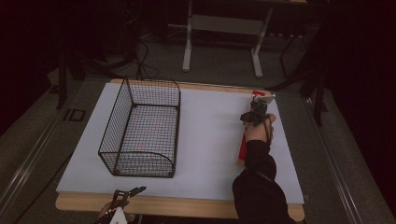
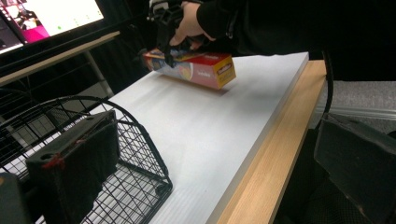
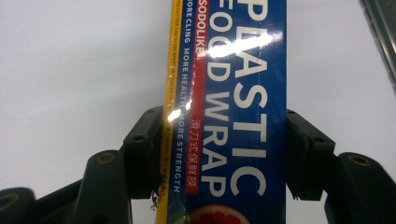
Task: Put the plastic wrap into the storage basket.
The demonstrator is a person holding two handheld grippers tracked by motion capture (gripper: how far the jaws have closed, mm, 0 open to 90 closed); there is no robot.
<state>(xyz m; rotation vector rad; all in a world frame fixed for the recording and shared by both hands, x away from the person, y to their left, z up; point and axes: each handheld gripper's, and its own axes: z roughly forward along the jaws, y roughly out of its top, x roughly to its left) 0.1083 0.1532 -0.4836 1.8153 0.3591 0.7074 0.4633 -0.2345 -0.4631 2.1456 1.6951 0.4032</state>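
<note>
Blue plastic wrap box (image 3: 229,107) sits well to the right of the wire basket (image 1: 142,126), right gripper (image 1: 256,114) clamped across it, while the left gripper (image 1: 125,195) hangs wide open, empty, near the basket's front corner.

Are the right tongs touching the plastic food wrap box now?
Touching. In the right gripper view, the right tongs have both jaws pressed against the two long sides of the plastic food wrap box, with no gap on either side.
</note>
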